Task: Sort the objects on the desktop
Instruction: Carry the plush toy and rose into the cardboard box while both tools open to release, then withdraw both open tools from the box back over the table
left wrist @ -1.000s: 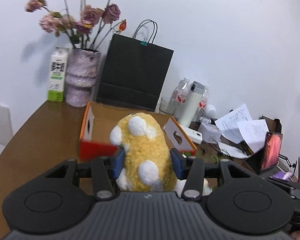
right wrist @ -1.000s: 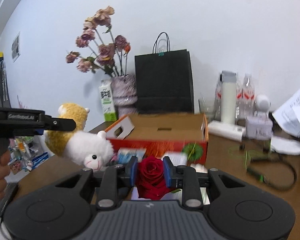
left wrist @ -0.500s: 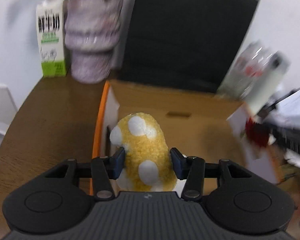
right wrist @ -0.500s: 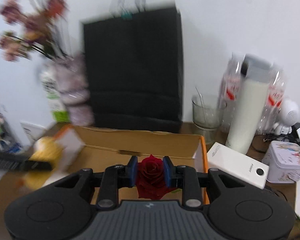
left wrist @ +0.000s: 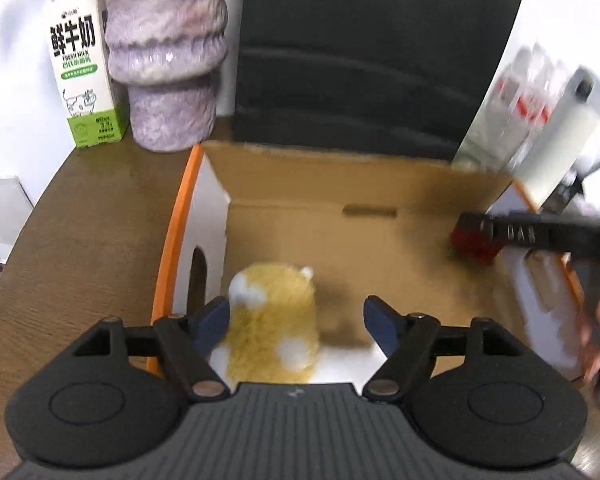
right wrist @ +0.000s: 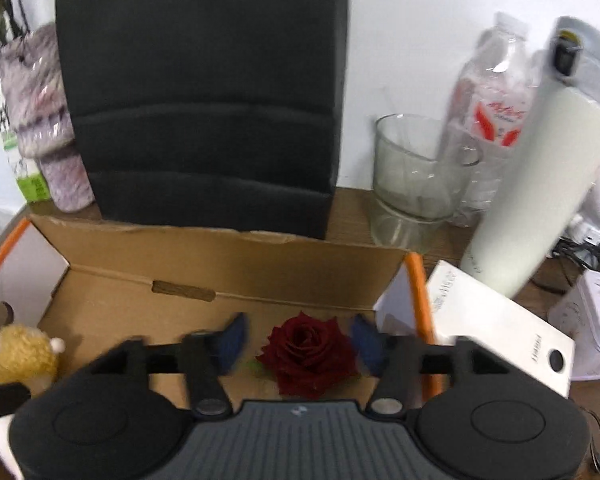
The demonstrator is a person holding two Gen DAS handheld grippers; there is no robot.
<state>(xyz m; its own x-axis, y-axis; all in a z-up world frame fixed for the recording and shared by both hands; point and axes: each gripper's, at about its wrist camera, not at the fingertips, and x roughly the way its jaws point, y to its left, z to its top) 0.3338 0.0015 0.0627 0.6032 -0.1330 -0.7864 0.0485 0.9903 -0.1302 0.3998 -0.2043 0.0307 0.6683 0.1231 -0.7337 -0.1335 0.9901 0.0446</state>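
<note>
A yellow plush toy with white spots (left wrist: pixel 274 328) lies in the open cardboard box (left wrist: pixel 340 184), at its left end. My left gripper (left wrist: pixel 296 322) is open around it, jaws spread; the left pad is near the toy, the right pad stands clear. The toy also shows at the left edge of the right wrist view (right wrist: pixel 18 356). A dark red rose (right wrist: pixel 308 354) lies in the same box (right wrist: pixel 236 256) near its right end. My right gripper (right wrist: pixel 300 340) is open, both pads clear of the rose. The right gripper shows in the left wrist view (left wrist: pixel 540 234).
Behind the box stand a black paper bag (right wrist: pixel 204 92), a purple vase (left wrist: pixel 168 52) and a milk carton (left wrist: pixel 82 56). At the right are a glass (right wrist: pixel 416 176), water bottles (right wrist: pixel 492 92), a white tumbler (right wrist: pixel 540 184), a white power bank (right wrist: pixel 500 324) and a tin (right wrist: pixel 592 320).
Both grippers moved over the box and down into it, then opened. The plush toy and the rose were let go and now lie in the box.
</note>
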